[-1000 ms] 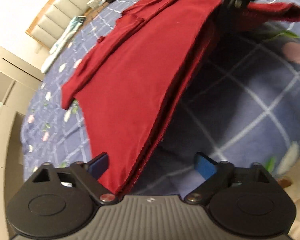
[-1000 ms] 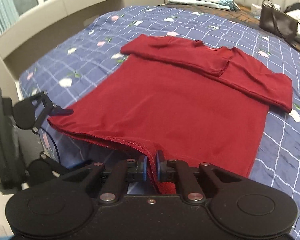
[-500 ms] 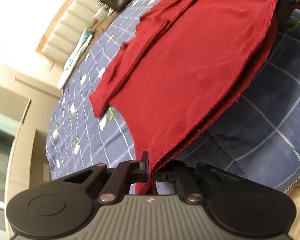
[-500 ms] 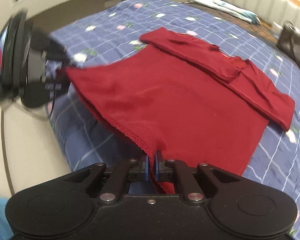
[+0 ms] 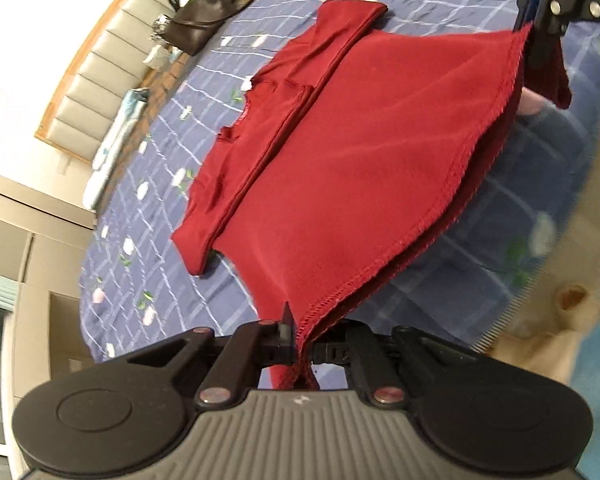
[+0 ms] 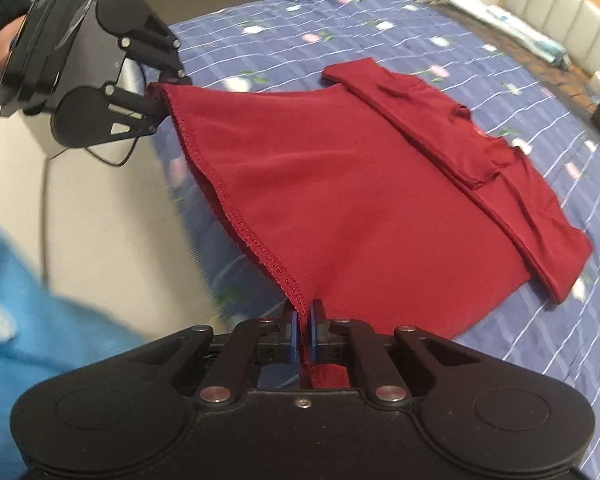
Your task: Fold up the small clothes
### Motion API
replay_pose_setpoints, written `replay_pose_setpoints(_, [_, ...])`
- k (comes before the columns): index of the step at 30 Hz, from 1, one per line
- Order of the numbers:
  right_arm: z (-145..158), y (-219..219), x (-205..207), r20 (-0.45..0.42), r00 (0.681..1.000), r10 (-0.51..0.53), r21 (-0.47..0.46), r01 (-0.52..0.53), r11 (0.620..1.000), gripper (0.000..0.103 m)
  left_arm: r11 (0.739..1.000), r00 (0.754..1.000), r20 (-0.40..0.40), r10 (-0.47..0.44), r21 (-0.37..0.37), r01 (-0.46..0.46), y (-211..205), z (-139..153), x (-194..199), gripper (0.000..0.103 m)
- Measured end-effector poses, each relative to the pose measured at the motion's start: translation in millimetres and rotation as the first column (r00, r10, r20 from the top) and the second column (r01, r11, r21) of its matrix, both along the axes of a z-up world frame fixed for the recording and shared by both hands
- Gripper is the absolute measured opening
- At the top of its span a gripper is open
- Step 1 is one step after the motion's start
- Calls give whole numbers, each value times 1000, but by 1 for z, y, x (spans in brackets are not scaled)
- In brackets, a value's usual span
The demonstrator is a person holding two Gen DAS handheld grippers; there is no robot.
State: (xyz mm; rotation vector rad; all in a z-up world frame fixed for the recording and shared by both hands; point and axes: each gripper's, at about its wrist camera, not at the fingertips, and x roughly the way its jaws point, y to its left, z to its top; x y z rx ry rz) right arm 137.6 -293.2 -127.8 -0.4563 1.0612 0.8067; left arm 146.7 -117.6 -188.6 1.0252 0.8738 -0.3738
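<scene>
Left gripper (image 5: pixel 300 344): your fingers were closed on one corner of the shirt hem, at 6 o'clock in the left wrist view.
Right gripper (image 6: pixel 304 332): your fingers were pinched together on the other hem corner, at 6 o'clock in the right wrist view.
Shirt (image 5: pixel 360 168): dark red, hem lifted off the bed and stretched between your two grippers; its far part lay flat on the bedspread, both sleeves folded in across the top.
Bedspread (image 6: pixel 380 32): blue, with white checks and small flowers, under the shirt.
Handbag (image 5: pixel 204 20): dark, near the headboard (image 5: pixel 100 64), at 11 o'clock in the left wrist view, well apart from the shirt.
Folded cloth (image 5: pixel 116 136): pale, at 10 o'clock beside the headboard.
</scene>
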Motion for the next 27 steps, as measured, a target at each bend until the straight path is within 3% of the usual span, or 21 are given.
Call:
replay_pose_setpoints(6, [20, -2, -30, -79, 997, 2, 14, -1, 1000, 6, 999, 996, -87, 30, -35, -33, 9, 29, -37, 4])
replay_pose_setpoints(12, [42, -10, 5, -41, 999, -30, 16, 31, 999, 6, 984, 988, -97, 116, -121, -128, 12, 55, 0, 4])
replay_pose_setpoints(20, [65, -28, 122, 15, 1000, -4, -7, 5, 1000, 7, 984, 983, -182, 29, -166, -59, 5, 92, 93, 4])
replay_pose_setpoints(27, [47, -33, 250, -14, 996, -92, -43, 92, 995, 9, 971, 971, -237, 24, -224, -79, -3, 92, 211, 5])
